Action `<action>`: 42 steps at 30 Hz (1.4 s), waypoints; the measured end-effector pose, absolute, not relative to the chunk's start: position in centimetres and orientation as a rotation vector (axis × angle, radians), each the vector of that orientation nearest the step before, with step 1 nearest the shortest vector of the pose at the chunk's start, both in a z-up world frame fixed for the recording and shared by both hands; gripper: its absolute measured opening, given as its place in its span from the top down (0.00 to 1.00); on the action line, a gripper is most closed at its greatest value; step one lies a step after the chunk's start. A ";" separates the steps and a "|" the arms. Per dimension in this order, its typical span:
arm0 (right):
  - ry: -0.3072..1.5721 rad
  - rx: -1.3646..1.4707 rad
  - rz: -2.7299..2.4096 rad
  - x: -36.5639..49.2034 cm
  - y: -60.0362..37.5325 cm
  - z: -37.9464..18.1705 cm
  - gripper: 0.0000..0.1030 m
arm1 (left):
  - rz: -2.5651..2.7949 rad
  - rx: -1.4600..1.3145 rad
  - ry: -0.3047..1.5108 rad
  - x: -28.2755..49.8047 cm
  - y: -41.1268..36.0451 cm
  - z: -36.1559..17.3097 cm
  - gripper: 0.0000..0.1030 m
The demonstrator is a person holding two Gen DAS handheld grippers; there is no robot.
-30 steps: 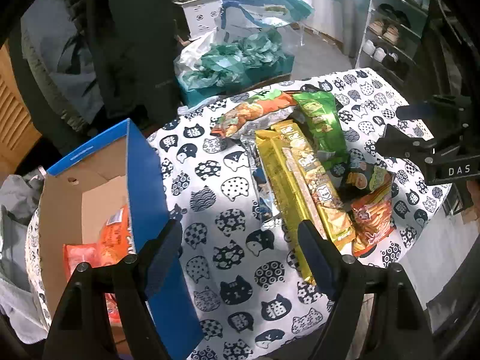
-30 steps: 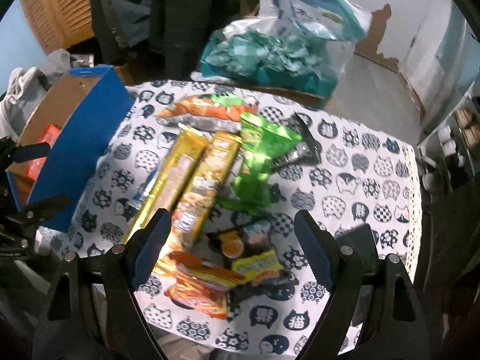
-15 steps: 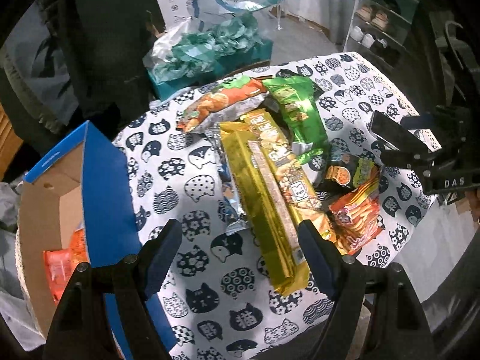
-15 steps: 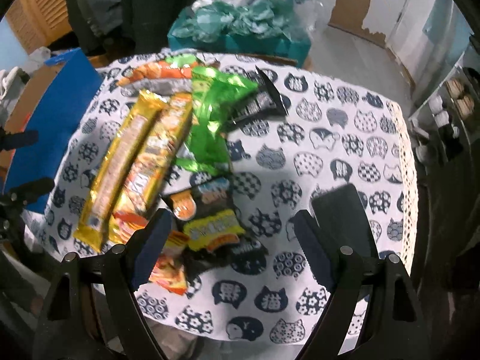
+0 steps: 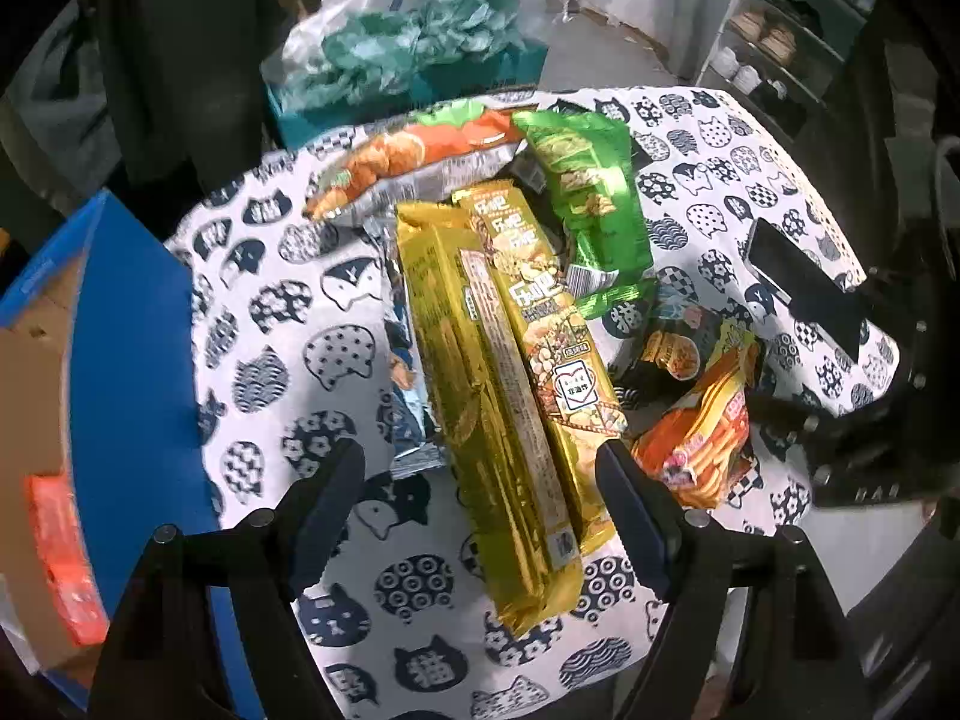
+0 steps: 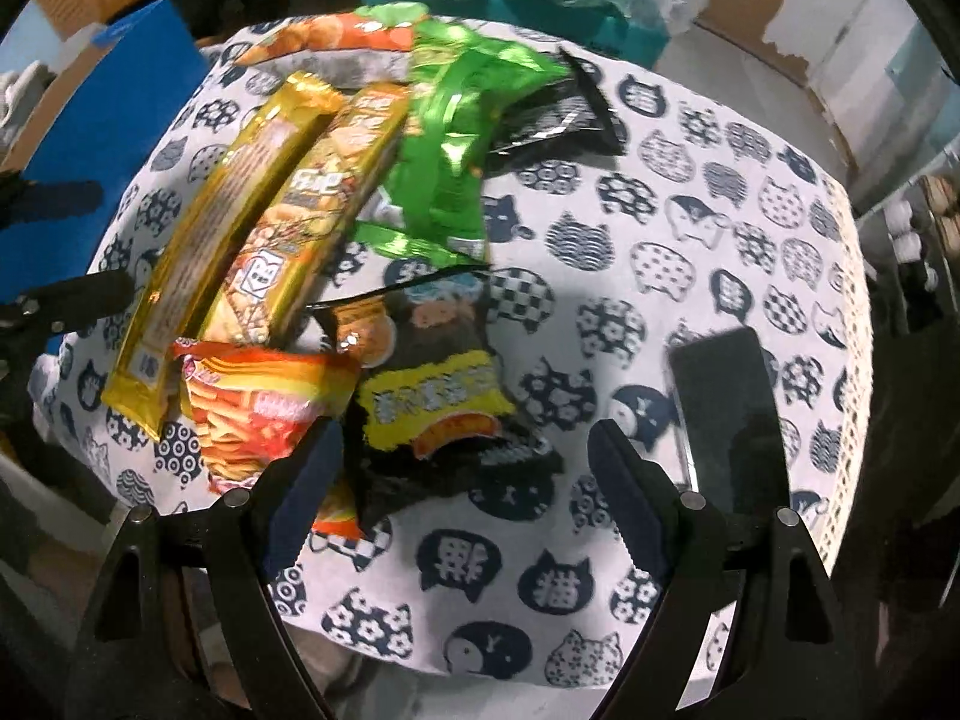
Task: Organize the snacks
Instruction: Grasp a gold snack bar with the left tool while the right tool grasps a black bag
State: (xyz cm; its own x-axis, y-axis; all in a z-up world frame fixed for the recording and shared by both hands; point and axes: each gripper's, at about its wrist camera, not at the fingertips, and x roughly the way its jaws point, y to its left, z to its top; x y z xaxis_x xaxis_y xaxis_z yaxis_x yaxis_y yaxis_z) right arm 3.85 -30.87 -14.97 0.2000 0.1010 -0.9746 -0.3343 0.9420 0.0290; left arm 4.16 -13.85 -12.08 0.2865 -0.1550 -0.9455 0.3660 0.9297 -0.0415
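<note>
Left wrist view: left gripper (image 5: pixel 480 480) pointed steeply down over the bench (image 5: pixel 336 354), fingers (image 5: pixel 327 492) spread wide, nothing between the pads. Directly beneath the gap, two long gold packets (image 5: pixel 498 396) side by side, lying lengthwise away from the camera, the near ends just past the fingertips. Behind them, a green bag (image 5: pixel 591 204) and an orange-and-silver bag (image 5: pixel 414 159); to the right, an orange snack pouch (image 5: pixel 702 426) and a dark pouch partly under it. At the left edge, a blue cardboard box (image 5: pixel 138 372), open, with an orange packet (image 5: pixel 57 546) already inside.

Right wrist view: right gripper (image 6: pixel 462 462) likewise aimed downward, fingers (image 6: pixel 624 486) apart and empty. Between and just ahead of the fingertips, a black-and-yellow pouch (image 6: pixel 432 396), overlapping the orange pouch at its left. A dark phone (image 6: pixel 726 402) flat on the cloth at the right, clear of the snacks.

Step in hand, by judgement: approach for pickup, each gripper lined up on its own item, no contact yet. Next move: further descent until the pads straddle one packet only, closure across the narrow width, then lift and carry toward the blue box. Caution: slippery overlapped wrappers, likely to drag a neighbour along.
</note>
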 end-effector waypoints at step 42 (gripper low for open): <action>1.381 -0.206 0.248 7.5 -31.1 -19.1 0.33 | -0.251 0.410 1.175 7.6 -13.4 -16.3 0.22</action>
